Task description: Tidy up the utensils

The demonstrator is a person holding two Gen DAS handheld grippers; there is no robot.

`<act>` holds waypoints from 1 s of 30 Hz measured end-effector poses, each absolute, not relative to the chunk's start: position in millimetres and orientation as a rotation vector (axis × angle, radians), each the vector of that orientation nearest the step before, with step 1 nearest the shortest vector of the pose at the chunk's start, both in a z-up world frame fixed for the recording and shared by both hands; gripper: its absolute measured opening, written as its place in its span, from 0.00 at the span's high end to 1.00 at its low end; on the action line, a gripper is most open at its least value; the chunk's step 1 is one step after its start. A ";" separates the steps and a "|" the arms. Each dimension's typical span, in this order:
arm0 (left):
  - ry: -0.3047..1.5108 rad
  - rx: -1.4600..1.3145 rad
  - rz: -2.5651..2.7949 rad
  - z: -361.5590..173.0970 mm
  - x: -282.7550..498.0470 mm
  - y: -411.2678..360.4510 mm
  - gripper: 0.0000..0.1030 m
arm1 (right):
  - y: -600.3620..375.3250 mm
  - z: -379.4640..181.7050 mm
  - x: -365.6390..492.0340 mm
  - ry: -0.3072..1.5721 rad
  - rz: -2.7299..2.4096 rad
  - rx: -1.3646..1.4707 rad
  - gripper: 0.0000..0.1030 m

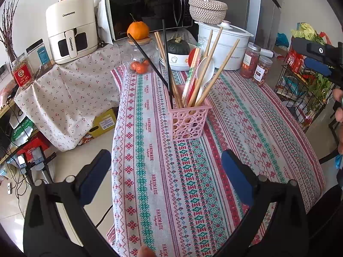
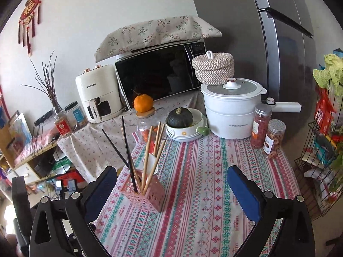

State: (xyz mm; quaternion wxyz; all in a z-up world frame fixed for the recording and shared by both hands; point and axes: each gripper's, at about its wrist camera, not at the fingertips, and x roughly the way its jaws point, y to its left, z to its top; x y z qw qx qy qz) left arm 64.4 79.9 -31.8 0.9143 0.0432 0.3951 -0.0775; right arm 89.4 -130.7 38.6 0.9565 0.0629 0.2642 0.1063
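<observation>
A pink perforated utensil holder (image 1: 187, 121) stands upright on the patterned tablecloth (image 1: 246, 128). It holds several wooden chopsticks (image 1: 220, 72), two black chopsticks (image 1: 166, 57), a white spoon (image 1: 204, 72) and a wrapped red pair. My left gripper (image 1: 166, 177) is open and empty, hovering short of the holder. My right gripper (image 2: 171, 189) is open and empty, above the table with the holder (image 2: 145, 197) near its left finger. The right gripper also shows at the right edge of the left wrist view (image 1: 317, 64).
At the table's far end stand a white steamer pot (image 2: 230, 111), a bowl with a dark squash (image 2: 180, 117), two snack jars (image 2: 268, 132) and a glass jar topped by an orange (image 2: 143, 102). A microwave (image 2: 158, 75) and air fryer (image 2: 98, 96) are behind. A wire rack (image 2: 321, 150) stands right.
</observation>
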 end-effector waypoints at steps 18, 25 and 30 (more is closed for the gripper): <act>0.699 0.005 -0.092 -2.5 29.8 29.7 0.01 | -178.8 24.3 14.4 0.555 0.082 0.043 0.00; 0.688 -0.016 -0.044 -0.8 26.2 24.8 0.01 | -170.4 16.6 14.0 0.575 0.084 0.008 0.00; 0.707 0.000 -0.019 -4.7 25.5 21.2 0.01 | -164.4 11.7 18.7 0.589 0.074 -0.007 0.00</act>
